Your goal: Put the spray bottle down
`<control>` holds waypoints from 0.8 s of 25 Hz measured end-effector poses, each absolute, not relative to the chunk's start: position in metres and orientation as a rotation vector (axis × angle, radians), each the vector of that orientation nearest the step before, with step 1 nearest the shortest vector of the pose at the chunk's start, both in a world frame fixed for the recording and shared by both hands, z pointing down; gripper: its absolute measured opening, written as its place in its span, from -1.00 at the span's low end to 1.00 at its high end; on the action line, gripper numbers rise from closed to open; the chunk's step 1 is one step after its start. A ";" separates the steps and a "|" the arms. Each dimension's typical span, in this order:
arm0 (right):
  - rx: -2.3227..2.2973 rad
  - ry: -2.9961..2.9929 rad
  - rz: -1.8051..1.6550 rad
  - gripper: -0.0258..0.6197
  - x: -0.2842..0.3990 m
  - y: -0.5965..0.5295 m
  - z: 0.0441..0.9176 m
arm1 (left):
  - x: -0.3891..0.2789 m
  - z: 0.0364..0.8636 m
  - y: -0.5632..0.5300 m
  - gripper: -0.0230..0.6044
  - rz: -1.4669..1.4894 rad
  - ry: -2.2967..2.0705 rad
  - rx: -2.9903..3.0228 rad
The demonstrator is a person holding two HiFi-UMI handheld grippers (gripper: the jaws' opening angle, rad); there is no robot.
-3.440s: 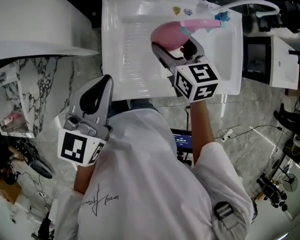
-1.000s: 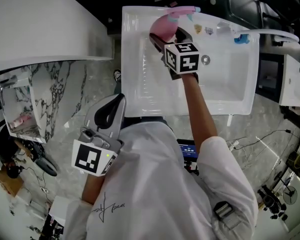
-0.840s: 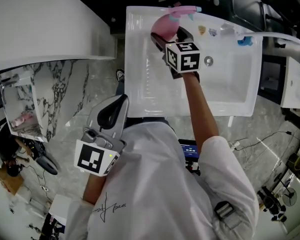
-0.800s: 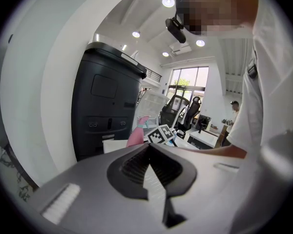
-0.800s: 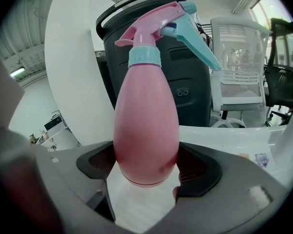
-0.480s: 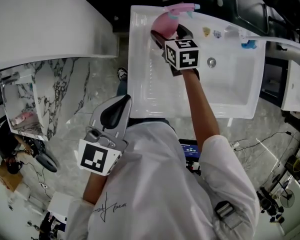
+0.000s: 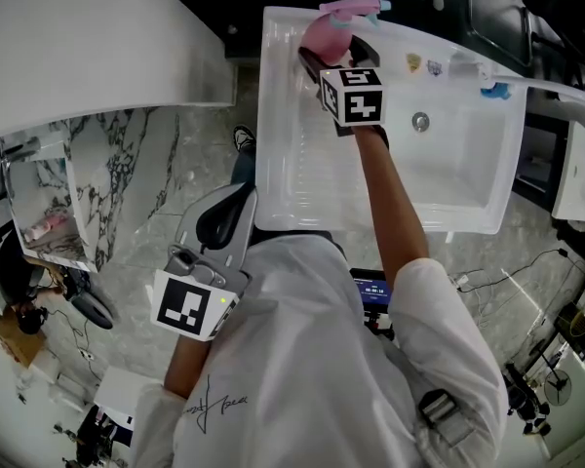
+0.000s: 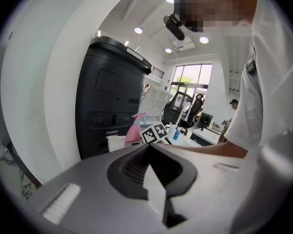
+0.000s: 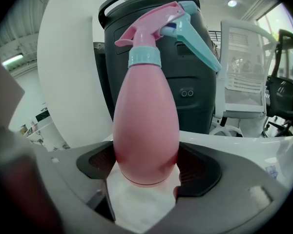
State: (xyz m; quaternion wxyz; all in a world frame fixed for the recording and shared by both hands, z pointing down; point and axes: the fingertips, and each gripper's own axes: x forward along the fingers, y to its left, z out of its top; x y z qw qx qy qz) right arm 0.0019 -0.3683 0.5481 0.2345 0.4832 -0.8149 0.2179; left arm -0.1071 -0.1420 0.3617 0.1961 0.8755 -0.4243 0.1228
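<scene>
White sink (image 7: 448,188): beneath the right gripper.
Left gripper (image 7: 236,201): jaws pressed together, nothing between; held near torso, short of the sink.
Right gripper (image 7: 330,55): jaws clamped on the bottle's lower body.
Pink spray bottle (image 9: 145,116): upright, at the sink's far left corner.

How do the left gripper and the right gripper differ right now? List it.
Grip: the right gripper is shut on the pink spray bottle; the left gripper is shut on nothing.
Place: the right gripper reaches out over the white sink; the left gripper is held back beside the person's torso.
Shared: both carry a marker cube.
</scene>
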 end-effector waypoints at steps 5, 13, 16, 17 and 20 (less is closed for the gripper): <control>1.357 -2.226 0.558 0.23 0.000 -0.377 0.550 | -0.115 0.361 -0.146 -0.80 0.313 -1.189 2.427; 1.364 -2.230 0.502 0.23 -0.002 -0.376 0.553 | -0.117 0.364 -0.153 -0.80 0.280 -1.170 2.392; 1.360 -2.229 0.475 0.23 -0.003 -0.375 0.554 | -0.117 0.365 -0.154 -0.80 0.278 -1.166 2.389; 1.356 -2.225 0.460 0.23 -0.003 -0.374 0.554 | -0.117 0.365 -0.154 -0.80 0.278 -1.164 2.389; 1.347 -2.209 0.418 0.23 -0.004 -0.372 0.557 | -0.116 0.365 -0.155 -0.80 0.279 -1.160 2.388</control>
